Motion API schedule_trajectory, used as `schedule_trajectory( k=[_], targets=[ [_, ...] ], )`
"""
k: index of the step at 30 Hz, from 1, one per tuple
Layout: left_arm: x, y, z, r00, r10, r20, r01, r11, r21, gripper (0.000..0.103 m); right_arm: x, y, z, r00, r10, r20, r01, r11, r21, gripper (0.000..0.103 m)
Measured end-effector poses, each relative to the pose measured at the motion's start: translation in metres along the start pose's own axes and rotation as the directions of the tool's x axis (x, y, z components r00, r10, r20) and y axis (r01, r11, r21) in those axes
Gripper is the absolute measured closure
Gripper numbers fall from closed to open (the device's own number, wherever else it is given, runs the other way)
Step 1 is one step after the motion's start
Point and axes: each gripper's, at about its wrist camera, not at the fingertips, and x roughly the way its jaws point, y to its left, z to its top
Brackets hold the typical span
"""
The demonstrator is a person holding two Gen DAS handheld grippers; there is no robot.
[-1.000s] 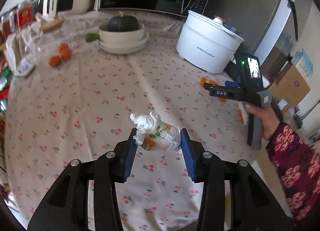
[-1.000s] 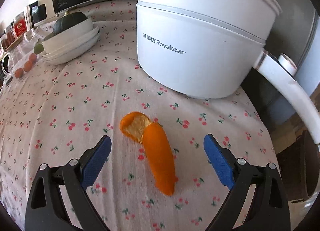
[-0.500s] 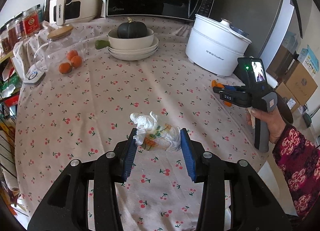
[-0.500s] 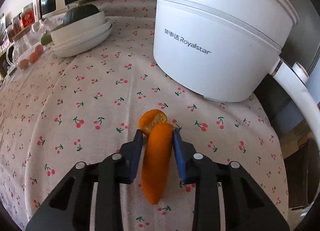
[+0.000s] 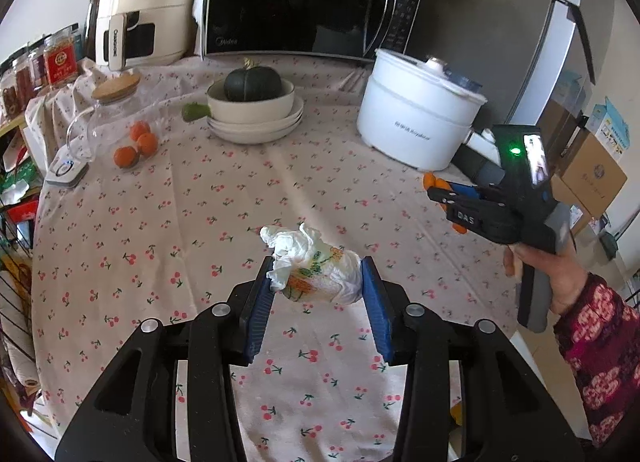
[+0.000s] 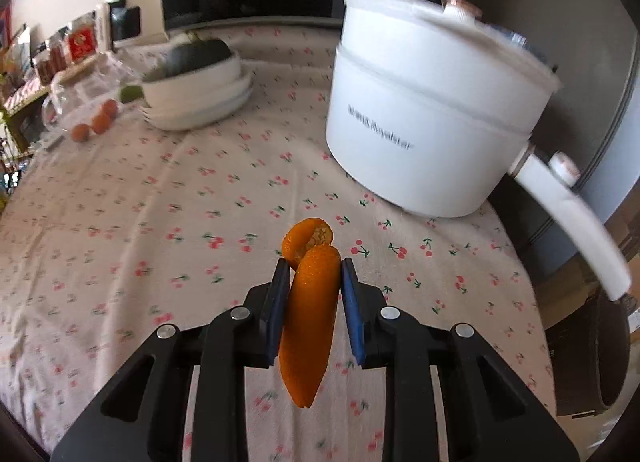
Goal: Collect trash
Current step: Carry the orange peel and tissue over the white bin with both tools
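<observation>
A crumpled white tissue with a printed pattern [image 5: 320, 276] is pinched between the blue pads of my left gripper [image 5: 318, 262], which is shut on it above the cherry-print tablecloth [image 5: 240, 190]. A long curl of orange peel [image 6: 308, 314] hangs between the pads of my right gripper [image 6: 314, 264], shut on it and lifted off the cloth. In the left wrist view the right gripper [image 5: 434, 190] appears at the right, held by a hand in a floral sleeve [image 5: 592, 326], with the peel [image 5: 431, 181] showing at its tips.
A white electric pot [image 6: 420, 134] with a long handle stands close behind the right gripper. Stacked bowls holding a dark squash [image 5: 252, 106], a glass jar and small oranges [image 5: 136, 142] sit further back. A microwave [image 5: 304, 2] lines the wall. The table edge runs along the right.
My right gripper's jaws closed onto the orange peel and lifted it off the tablecloth. The left gripper kept its hold on the tissue and barely shifted.
</observation>
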Motion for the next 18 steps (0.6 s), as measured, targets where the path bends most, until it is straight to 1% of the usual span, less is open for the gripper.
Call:
schedule_trajectory(
  k=[5, 9, 12, 18],
  targets=[
    [-0.014, -0.001, 0.002, 0.999, -0.016, 0.031, 0.016, 1.0, -0.009, 0.063, -0.052, 0.007, -0.005, 0.999, -0.004, 0.05, 0.005, 1.0, -0.018, 0.077],
    [-0.03, -0.006, 0.002, 0.997, -0.031, 0.071, 0.031, 1.0, -0.003, 0.062, -0.091, 0.01, -0.012, 0.996, -0.011, 0.094, 0.013, 1.0, -0.014, 0.077],
    [-0.04, -0.009, 0.001, 0.995, -0.047, 0.09, 0.048, 0.999, -0.011, 0.062, -0.122, 0.014, -0.024, 0.991, -0.016, 0.131, 0.016, 1.0, 0.003, 0.077],
    [-0.063, -0.017, -0.007, 0.988, -0.082, 0.133, 0.086, 0.996, -0.026, 0.063, -0.169, 0.024, -0.061, 0.987, -0.049, 0.156, 0.048, 0.999, 0.013, 0.077]
  ],
)
